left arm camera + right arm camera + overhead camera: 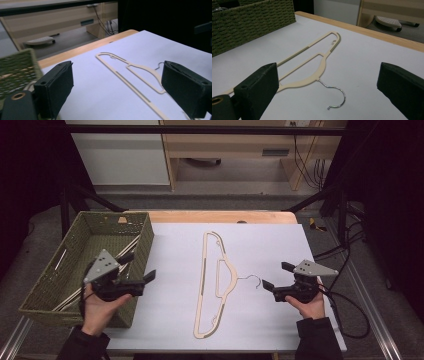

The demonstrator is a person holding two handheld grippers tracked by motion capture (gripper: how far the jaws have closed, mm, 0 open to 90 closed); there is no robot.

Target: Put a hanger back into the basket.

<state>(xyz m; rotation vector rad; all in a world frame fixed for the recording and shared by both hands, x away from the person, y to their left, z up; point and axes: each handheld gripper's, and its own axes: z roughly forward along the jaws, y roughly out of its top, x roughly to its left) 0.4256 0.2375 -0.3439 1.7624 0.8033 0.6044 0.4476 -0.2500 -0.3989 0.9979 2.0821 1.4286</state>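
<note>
Reaching: the left gripper (140,268) hovers at the near right edge of the woven basket (145,240), jaws spread wide with nothing between them, aimed across the table toward the hanger (216,285); the right gripper (275,276) waits just beside the hook, jaws equally wide and empty
Step in hand: by my reading, collecting the last loose hanger from the white table cover (270,245) for the basket, where other hangers already lie; no grip is taken yet
Next move: likely one gripper must come down over a thin arm of the hanger and pinch it edgewise; the frame lies flat on the cover, so the jaws need to get a pad under or around a narrow bar
Hanger position: middle of the table, long bar running away from the person, well apart from the basket
Hanger look: slim cream plastic frame (317,72) with greenish grip strips along its shoulders, an inner trouser bar, and a bare wire hook (335,96) pointing toward the right gripper; in the left gripper view the hanger (130,75) lies ahead between the jaws
Risk: the light frame may slide or pivot when nudged
</note>
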